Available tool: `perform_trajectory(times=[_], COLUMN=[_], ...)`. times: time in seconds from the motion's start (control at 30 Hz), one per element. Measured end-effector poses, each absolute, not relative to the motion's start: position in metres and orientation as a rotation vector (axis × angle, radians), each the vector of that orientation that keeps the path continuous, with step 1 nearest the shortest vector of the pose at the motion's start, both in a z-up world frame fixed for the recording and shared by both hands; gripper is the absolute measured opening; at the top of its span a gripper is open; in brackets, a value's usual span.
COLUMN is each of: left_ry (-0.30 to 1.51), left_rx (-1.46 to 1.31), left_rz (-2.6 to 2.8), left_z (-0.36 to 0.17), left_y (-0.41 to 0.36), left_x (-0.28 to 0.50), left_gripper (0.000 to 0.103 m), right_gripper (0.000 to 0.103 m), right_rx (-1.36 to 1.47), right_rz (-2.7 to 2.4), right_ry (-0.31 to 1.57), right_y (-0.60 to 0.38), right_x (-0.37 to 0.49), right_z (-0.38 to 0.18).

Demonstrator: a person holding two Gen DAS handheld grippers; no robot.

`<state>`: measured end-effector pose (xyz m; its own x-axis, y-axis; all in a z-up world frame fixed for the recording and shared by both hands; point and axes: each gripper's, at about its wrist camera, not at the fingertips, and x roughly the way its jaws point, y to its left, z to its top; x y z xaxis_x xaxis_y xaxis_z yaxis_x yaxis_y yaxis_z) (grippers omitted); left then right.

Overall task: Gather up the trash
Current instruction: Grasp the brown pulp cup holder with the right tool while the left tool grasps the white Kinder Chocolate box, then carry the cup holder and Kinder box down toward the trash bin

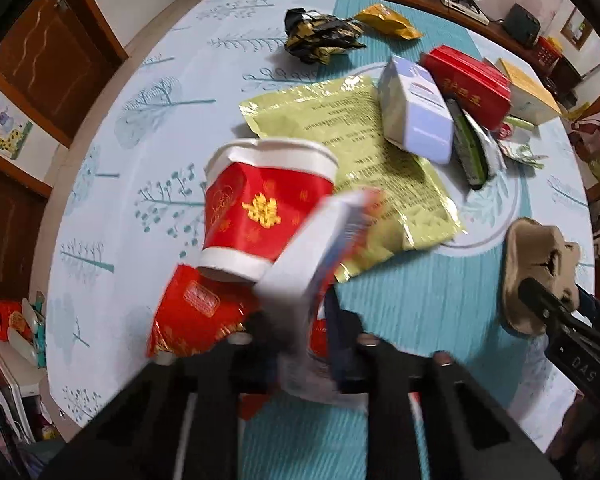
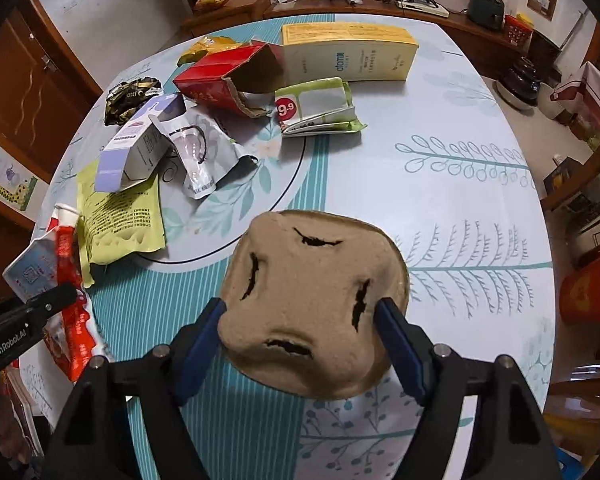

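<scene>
In the left wrist view my left gripper [image 1: 304, 344] is shut on a blurred white carton [image 1: 312, 256] with blue and red print. A red paper cup [image 1: 268, 208] with a gold character leans against the carton. A crumpled red wrapper [image 1: 196, 316] lies under both. In the right wrist view my right gripper [image 2: 300, 306] is shut on a brown pulp tray [image 2: 316, 280], its blue pads [image 2: 396, 340] pressed against two sides. The tray [image 1: 536, 264] also shows at the right of the left wrist view. The left gripper [image 2: 60, 296] shows at the left edge beside the red wrapper [image 2: 72, 320].
On the round table [image 2: 460, 200] lie a yellow-green foil pouch [image 1: 360, 140], a lilac box [image 1: 412, 112], an open red box [image 2: 228, 76], a black-and-gold wrapper [image 1: 320, 36], a yellow box [image 2: 348, 52] and a green pack [image 2: 320, 104]. Cabinets stand around the table.
</scene>
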<state>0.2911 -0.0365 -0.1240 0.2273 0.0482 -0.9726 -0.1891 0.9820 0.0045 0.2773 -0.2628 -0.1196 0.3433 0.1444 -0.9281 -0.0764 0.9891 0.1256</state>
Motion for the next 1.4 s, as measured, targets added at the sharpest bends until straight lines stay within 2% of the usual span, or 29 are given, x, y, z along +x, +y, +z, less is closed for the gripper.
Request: perform_trajectory(times=[0.3,0.8,1.4], left_ry=[1.301,1.190,1.081], left_rx=[-0.184,-0.180,-0.044], left_rz=[0.088,-0.009,-0.206], left_z=[-0.103,-0.030,0.036], left_y=[-0.043,-0.045,0.008], left_x=[0.276,0.230,0.105], left_gripper=[0.009,0.009,0.009], right_gripper=[0.075,0.075,0.075], right_rx=[0.094,0.153,0.247], right_rz=[0.200,0.272,0.185], right_ry=[1.177,1.077,0.961], right_y=[-0.271,-0.255,-0.196], right_x=[0.266,0.228,0.085], right_z=[-0.106,-0.046,0.011])
